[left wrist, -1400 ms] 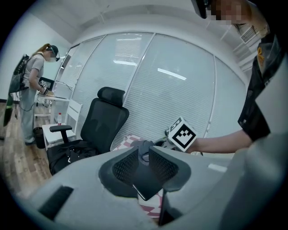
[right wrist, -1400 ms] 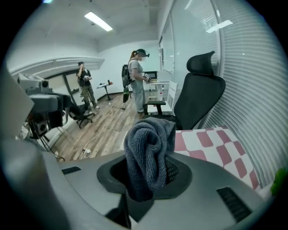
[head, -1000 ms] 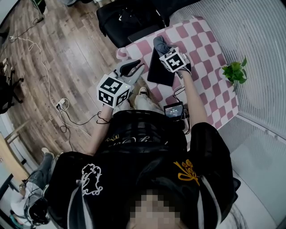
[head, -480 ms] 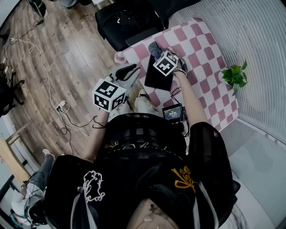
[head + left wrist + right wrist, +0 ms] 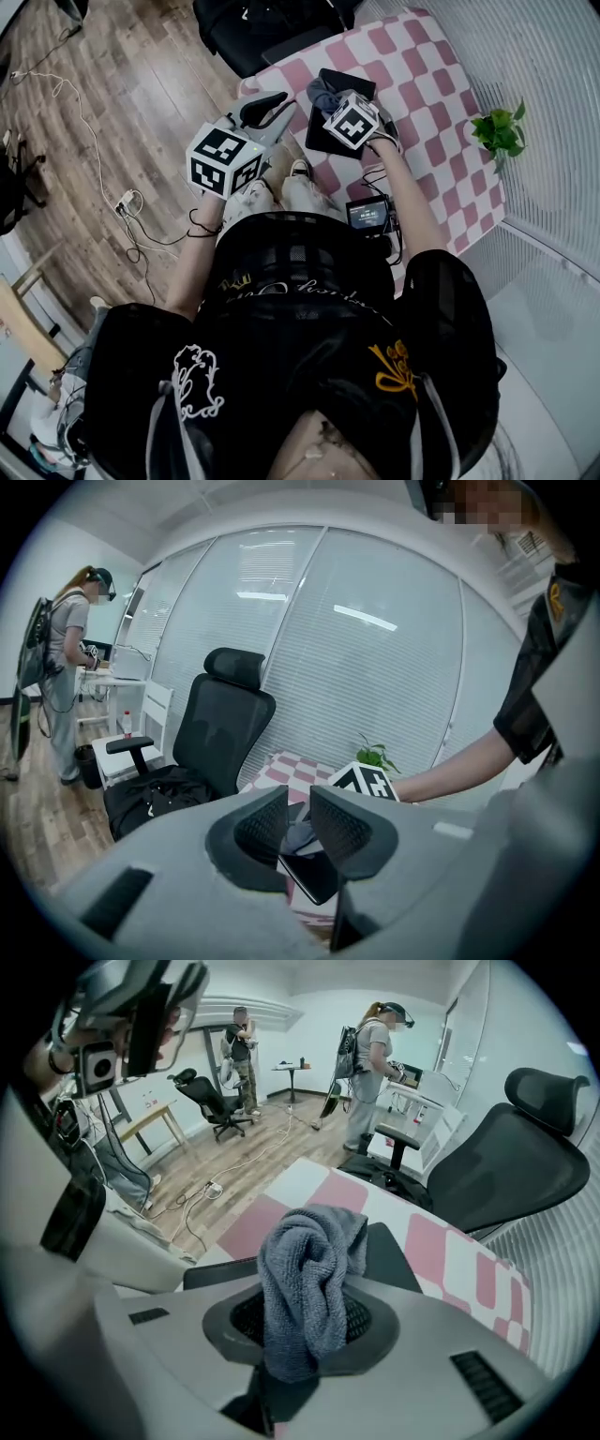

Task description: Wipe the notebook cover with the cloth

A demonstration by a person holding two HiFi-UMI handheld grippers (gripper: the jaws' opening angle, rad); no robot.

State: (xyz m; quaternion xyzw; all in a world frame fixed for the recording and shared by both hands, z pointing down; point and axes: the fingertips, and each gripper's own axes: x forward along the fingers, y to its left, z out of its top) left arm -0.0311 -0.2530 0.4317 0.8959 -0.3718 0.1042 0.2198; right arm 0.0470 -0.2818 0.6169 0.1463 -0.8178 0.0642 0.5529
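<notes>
on checked table [image 5: 441, 122]: notebook [image 5: 349, 82], black, flat, likely stiff, smooth. cloth [image 5: 309, 1269], grey, soft, light, bunched; clamped in right gripper [image 5: 305, 1321] over the cover. left gripper [image 5: 298, 822] parted, empty, beside the table.

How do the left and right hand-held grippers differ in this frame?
The right hand-held gripper is shut on the grey cloth; the left hand-held gripper holds nothing, jaws slightly apart. The right is over the black notebook on the checked table; the left is near the table's edge, short of the notebook. Both point toward the notebook.
</notes>
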